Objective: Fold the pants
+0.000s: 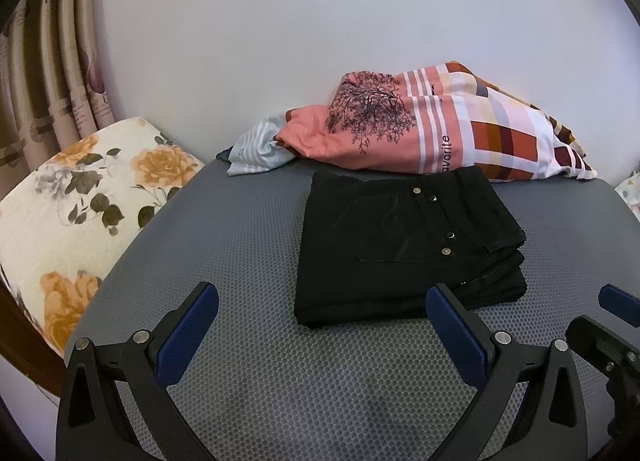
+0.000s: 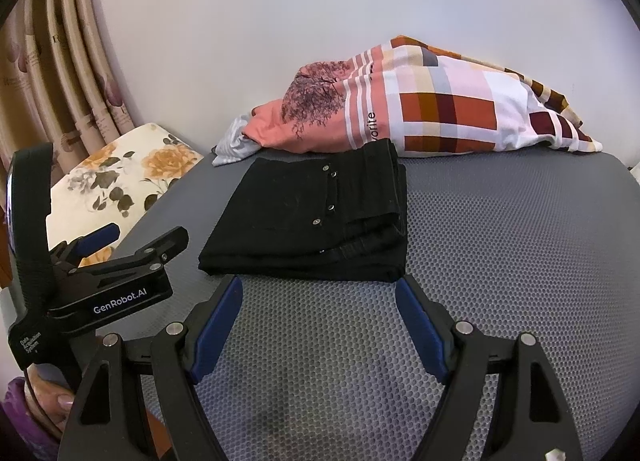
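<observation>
The black pants [image 1: 404,245] lie folded into a compact stack on the grey dotted mat [image 1: 240,261], back pocket and metal rivets facing up. They also show in the right wrist view [image 2: 312,221]. My left gripper [image 1: 322,299] is open and empty, just in front of the stack's near edge. My right gripper [image 2: 320,289] is open and empty, right at the stack's near edge. The left gripper's body [image 2: 116,281] shows at the left of the right wrist view. A right gripper fingertip [image 1: 618,303] shows at the right edge of the left wrist view.
A pile of pink and checked clothes [image 1: 432,125] lies behind the pants against the white wall. A floral cushion [image 1: 80,197] sits to the left, beside curtains [image 1: 52,73]. The grey mat [image 2: 500,241] extends to the right.
</observation>
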`<state>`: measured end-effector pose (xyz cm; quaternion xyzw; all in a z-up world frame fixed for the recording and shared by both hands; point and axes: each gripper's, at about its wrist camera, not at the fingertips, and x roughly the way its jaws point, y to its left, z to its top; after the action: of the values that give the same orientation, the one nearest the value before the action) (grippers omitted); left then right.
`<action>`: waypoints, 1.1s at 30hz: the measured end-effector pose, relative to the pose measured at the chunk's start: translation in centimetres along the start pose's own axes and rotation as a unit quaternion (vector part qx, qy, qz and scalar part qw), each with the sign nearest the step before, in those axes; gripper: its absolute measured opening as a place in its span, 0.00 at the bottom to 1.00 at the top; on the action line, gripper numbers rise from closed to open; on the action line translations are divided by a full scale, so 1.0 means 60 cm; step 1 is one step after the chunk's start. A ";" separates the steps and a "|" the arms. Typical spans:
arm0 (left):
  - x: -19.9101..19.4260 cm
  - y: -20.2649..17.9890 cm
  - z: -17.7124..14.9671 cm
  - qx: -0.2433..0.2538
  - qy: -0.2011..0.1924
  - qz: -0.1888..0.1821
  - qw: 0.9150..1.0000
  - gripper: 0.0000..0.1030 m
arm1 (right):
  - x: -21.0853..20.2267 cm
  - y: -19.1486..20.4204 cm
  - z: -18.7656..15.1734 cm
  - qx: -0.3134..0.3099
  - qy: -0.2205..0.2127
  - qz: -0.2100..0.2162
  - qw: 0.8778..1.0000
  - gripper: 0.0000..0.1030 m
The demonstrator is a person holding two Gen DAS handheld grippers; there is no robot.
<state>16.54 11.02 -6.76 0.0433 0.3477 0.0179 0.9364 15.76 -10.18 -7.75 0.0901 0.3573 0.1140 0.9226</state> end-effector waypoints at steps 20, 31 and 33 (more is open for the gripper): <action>0.030 -0.015 0.000 0.013 0.009 -0.002 1.000 1.00 | 0.023 -0.007 0.000 0.005 0.013 -0.002 1.000 0.74; 0.040 -0.017 -0.004 0.016 0.014 -0.002 1.000 1.00 | 0.035 -0.011 0.000 0.005 0.021 -0.017 1.000 0.74; 0.040 -0.017 -0.004 0.016 0.015 -0.003 1.000 1.00 | 0.036 -0.011 0.000 0.004 0.022 -0.019 1.000 0.74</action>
<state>18.23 10.16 -8.62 0.0568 0.3618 0.0106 0.9305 17.41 -10.24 -9.31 0.0849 0.3799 0.0971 0.9160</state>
